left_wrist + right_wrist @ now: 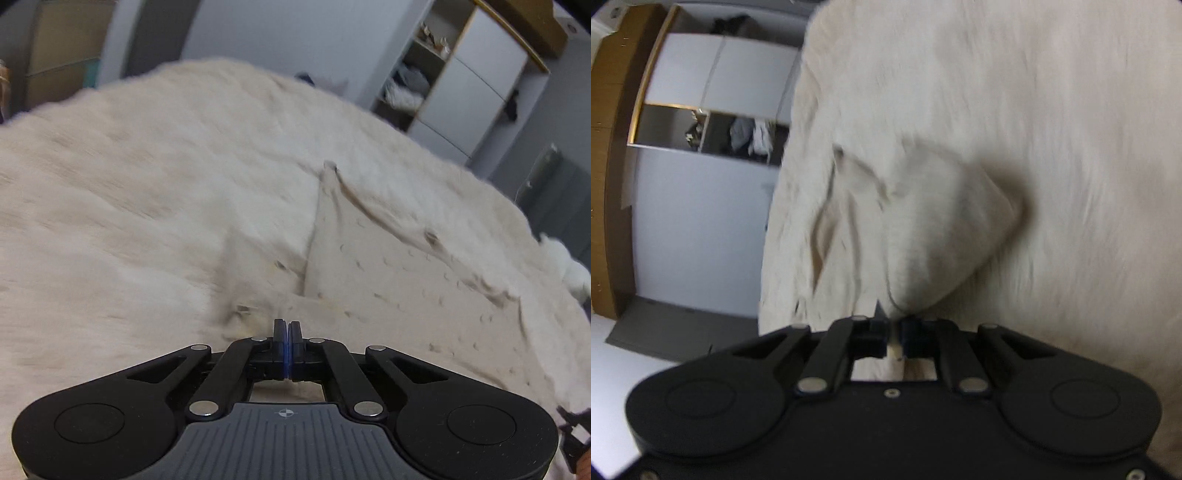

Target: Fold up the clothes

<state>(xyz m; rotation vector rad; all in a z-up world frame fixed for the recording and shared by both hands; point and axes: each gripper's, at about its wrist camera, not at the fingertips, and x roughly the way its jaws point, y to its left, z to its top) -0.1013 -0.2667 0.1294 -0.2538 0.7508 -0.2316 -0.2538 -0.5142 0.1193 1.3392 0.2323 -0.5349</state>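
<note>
Evidently the right gripper (894, 332) is pinching a fold of the soft, light garment (923, 229) at lower centre, while the left gripper (287, 332) is hovering, fingers narrowed together.

No legible text, brand name, label or number appears in either view. The only sign present is a small white crosshair mark, a circle divided into quarters by a cross, printed on the grey ribbed plastic housing (284, 435) of the left gripper (287, 326), at the near centre of the left wrist view. The black housing of the right gripper (894, 328) carries no readable marking.
</note>
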